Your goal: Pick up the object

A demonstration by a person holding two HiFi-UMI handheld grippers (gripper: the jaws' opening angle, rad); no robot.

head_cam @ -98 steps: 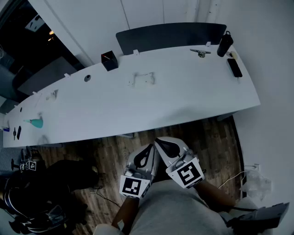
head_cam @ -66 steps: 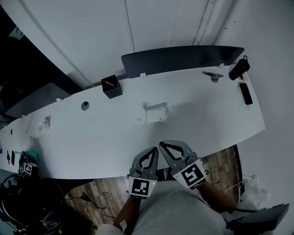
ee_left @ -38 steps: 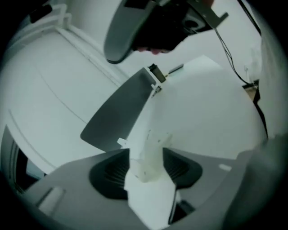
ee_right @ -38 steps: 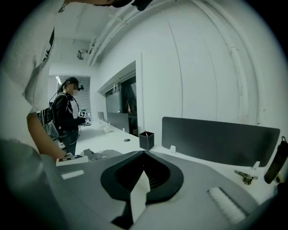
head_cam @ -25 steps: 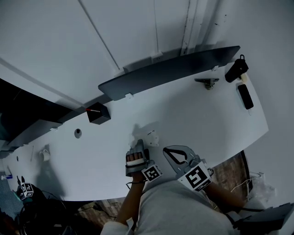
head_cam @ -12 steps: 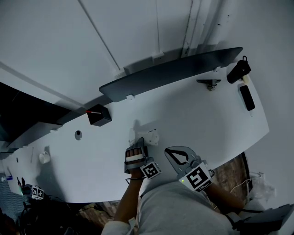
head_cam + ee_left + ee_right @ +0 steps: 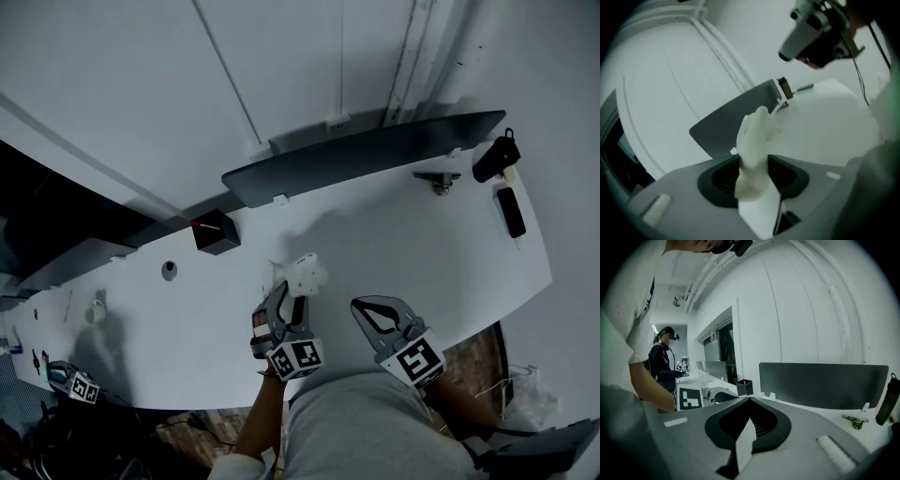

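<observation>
The object is a small white plastic piece (image 7: 306, 273) near the middle of the white desk (image 7: 431, 253). My left gripper (image 7: 287, 293) has it between its jaws, which are closing on it. In the left gripper view the white piece (image 7: 754, 140) stands up between the dark pads (image 7: 722, 180), pinched at its lower part and sticking out past the tips. My right gripper (image 7: 367, 307) hovers just right of the left one near the desk's front edge, shut and empty. Its jaws (image 7: 749, 401) meet with nothing between them.
A black box (image 7: 216, 232) stands at the back left. A dark divider panel (image 7: 375, 155) runs along the desk's far edge. A black bottle (image 7: 497, 157), a black slab (image 7: 511, 212) and a metal bracket (image 7: 439, 180) lie at the right end. Another person (image 7: 661, 363) stands far left.
Both grippers came from near my body to the desk. The left one reached the white piece and its jaws closed round it. The piece now sits raised and tilted. The right gripper stayed shut.
</observation>
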